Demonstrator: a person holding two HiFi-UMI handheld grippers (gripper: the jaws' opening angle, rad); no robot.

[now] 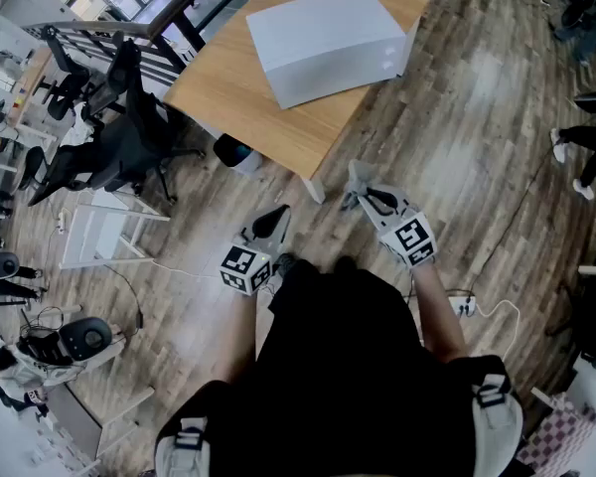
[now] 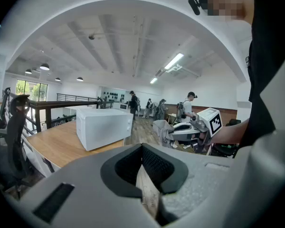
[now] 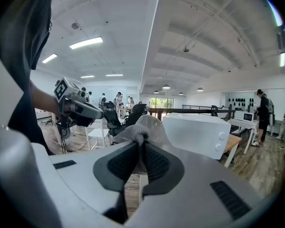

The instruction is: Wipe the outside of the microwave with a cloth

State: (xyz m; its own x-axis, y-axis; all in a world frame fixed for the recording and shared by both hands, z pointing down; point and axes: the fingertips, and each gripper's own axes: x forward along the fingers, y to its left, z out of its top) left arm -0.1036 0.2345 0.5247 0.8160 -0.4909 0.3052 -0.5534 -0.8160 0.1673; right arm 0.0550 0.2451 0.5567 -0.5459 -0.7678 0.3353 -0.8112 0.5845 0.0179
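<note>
We hold the right claw point(image 3: 141, 152) clamped on a grey cloth point(image 3: 143, 128). A bunched fold stands up out of the grip, so the free fabric faces forward as the wiping surface. The left claw point(image 2: 142, 148) is closed with nothing in it, its two halves meeting at the tips. We judge it is held in reserve, since wiping needs one tool only. The microwave point(image 1: 323, 36) stands on a wooden table point(image 1: 228, 102), well ahead of both claws. Both claws hang low over the floor point(image 1: 457, 147), near our body and apart from the table. The cloth does not touch the casing, so wiping is not yet begun. Next step, in our judgement: advance to the table and lay the cloth flat on the nearest panel. Risk: a shallow pinch may release the cloth under drag
</note>
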